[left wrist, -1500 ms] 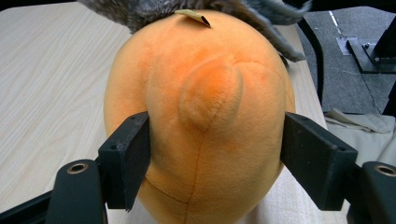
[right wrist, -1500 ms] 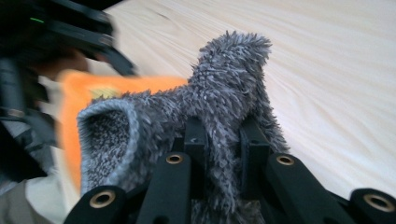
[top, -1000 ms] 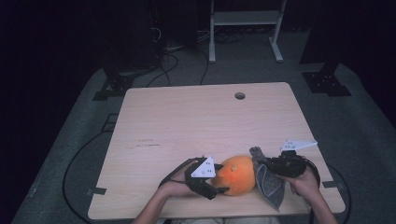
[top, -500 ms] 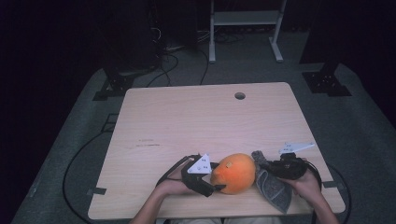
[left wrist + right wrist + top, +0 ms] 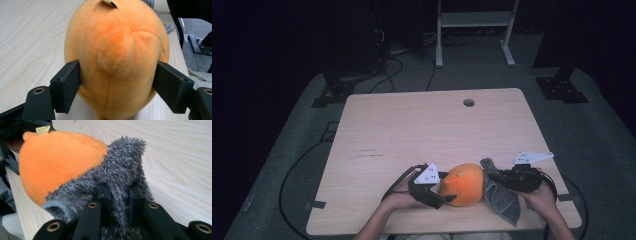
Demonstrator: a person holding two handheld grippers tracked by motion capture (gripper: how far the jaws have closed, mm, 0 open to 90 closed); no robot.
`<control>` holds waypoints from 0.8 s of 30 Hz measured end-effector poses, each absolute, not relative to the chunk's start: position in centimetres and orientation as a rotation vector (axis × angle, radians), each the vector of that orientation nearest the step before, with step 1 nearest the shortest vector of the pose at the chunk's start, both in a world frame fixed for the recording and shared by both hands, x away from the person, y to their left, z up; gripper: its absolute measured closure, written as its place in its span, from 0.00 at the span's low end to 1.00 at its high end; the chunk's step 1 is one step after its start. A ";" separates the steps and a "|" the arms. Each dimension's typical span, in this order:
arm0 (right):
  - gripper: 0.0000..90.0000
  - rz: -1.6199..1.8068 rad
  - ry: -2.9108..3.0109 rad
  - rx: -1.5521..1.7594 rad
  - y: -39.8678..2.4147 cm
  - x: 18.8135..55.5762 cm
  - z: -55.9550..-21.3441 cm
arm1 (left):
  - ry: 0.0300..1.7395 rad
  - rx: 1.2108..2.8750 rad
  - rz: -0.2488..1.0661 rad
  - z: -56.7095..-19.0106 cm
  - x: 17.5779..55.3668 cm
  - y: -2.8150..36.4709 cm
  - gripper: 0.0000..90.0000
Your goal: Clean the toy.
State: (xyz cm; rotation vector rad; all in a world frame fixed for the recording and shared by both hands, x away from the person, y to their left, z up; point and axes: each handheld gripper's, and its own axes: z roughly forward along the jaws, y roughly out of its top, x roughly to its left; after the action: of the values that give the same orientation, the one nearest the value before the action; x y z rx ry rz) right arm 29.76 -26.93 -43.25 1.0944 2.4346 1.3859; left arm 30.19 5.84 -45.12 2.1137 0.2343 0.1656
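High view: I see my left gripper clamping the plush, right gripper pinching grey cloth, on a table over dark floor.

Wooden table, orange plush, grey cloth

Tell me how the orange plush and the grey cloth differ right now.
The orange plush is round and stuffed; the grey cloth is flat, limp and shaggy. The left gripper spans the plush widely; the right gripper pinches a cloth fold narrowly. Both are soft, touching at the table's near edge.
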 end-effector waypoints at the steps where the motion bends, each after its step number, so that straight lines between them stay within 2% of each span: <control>1: 0.84 1.414 2.419 1.069 -26.9 29.6 -42.8 | 0.236 2.108 0.166 -45.1 30.2 5.7 0.27; 5: 0.84 1.571 2.378 0.932 -25.3 28.8 -40.9 | 0.237 2.104 0.182 -45.2 30.2 5.5 0.26; 9: 0.84 1.523 2.420 0.937 -24.5 29.1 -41.8 | 0.257 2.092 0.174 -45.4 30.3 5.5 0.25; 14: 0.84 1.412 2.403 1.066 -26.1 29.6 -42.8 | 0.259 2.090 0.176 -45.4 30.2 5.4 0.25; 19: 0.84 1.543 2.371 0.901 -24.4 28.4 -40.3 | 0.264 2.081 0.173 -45.5 30.3 5.4 0.25; 21: 0.83 1.452 2.432 0.834 -22.8 28.3 -40.3 | 0.228 2.079 0.154 -45.5 30.2 5.5 0.21; 24: 0.83 1.505 2.422 0.892 -23.0 28.7 -41.4 | 0.214 2.069 0.134 -45.6 30.2 5.5 0.16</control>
State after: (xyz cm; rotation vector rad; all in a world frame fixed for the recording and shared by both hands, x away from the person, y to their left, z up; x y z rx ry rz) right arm 28.68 -23.01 -41.40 0.8922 2.4222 1.5049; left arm 30.20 5.55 -45.58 2.0686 0.2138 0.1344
